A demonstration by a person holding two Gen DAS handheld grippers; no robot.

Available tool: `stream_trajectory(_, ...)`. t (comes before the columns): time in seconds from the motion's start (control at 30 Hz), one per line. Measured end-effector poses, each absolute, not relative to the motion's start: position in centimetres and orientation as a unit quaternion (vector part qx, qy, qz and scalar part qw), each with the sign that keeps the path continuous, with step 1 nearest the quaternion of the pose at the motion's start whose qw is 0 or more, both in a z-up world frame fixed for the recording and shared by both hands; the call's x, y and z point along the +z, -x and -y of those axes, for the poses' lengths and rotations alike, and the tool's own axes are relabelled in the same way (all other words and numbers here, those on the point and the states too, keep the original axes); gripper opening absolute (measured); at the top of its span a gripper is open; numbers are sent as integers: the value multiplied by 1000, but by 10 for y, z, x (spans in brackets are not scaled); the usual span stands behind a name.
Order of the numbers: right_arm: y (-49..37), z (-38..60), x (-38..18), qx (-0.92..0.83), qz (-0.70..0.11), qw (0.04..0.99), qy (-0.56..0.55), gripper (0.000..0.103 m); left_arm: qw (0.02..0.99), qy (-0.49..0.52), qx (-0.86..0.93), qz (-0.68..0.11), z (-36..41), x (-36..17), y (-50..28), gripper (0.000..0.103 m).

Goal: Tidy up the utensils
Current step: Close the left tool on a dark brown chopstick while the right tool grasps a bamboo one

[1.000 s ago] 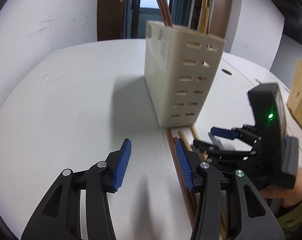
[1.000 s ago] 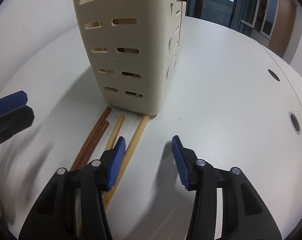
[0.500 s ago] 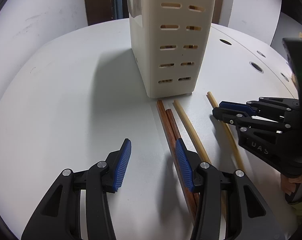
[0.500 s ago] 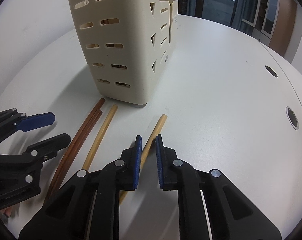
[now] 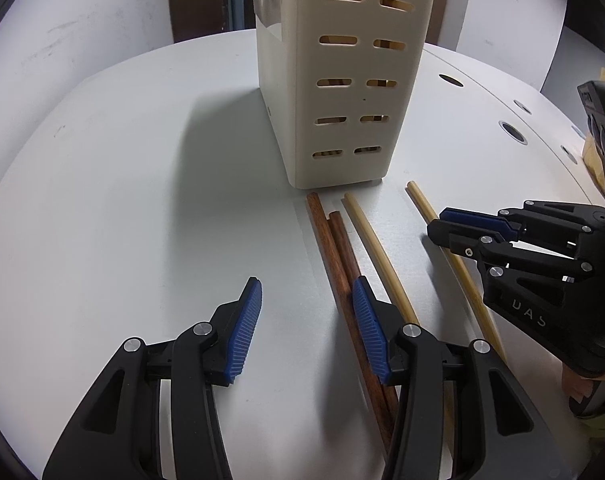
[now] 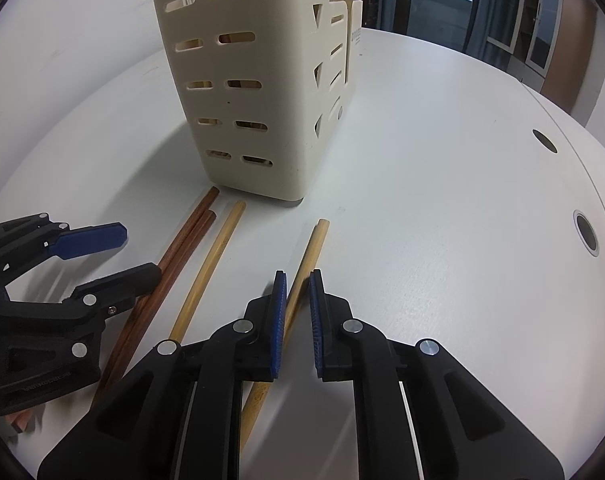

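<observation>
Ahead I saw the cream caddy (image 5: 342,92) blocking | left of caddy, bare table (image 5: 122,200) lay open | right: chopsticks (image 5: 338,256), right gripper (image 5: 462,228) crowded

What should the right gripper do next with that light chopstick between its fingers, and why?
Probably lift. The right gripper has its jaws nearly closed around the light chopstick, which lies on the table apart from the other three. Raising it clears the way to the utensil holder.

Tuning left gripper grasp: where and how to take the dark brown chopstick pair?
Grip the dark brown chopsticks mid-shaft, from above, pads straddling both sticks across their width. They lie flat on the table, touching side by side, so one pinch could take both. The left gripper is open but offset left; shift right first.
</observation>
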State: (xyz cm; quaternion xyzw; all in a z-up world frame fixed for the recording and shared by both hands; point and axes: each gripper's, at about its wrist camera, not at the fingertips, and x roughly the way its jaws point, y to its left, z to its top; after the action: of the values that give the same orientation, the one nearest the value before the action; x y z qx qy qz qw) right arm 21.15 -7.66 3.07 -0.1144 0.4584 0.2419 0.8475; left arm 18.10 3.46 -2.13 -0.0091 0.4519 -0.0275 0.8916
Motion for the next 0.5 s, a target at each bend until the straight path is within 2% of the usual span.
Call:
stream_trajectory(0.27, -217, 78, 32, 244, -458, 847, 115, 11, 890, -10, -11, -456, -29, -24, -187, 46)
stream_trajectory(0.43, -218, 79, 33, 247, -463, 845, 106, 8, 885, -15, -13, -465, -32, -22, -190, 14)
stream_trajectory(0.5, -218, 78, 31, 248, -464, 844, 104, 7, 884, -13, -14, -466, -36, -22, -189, 11)
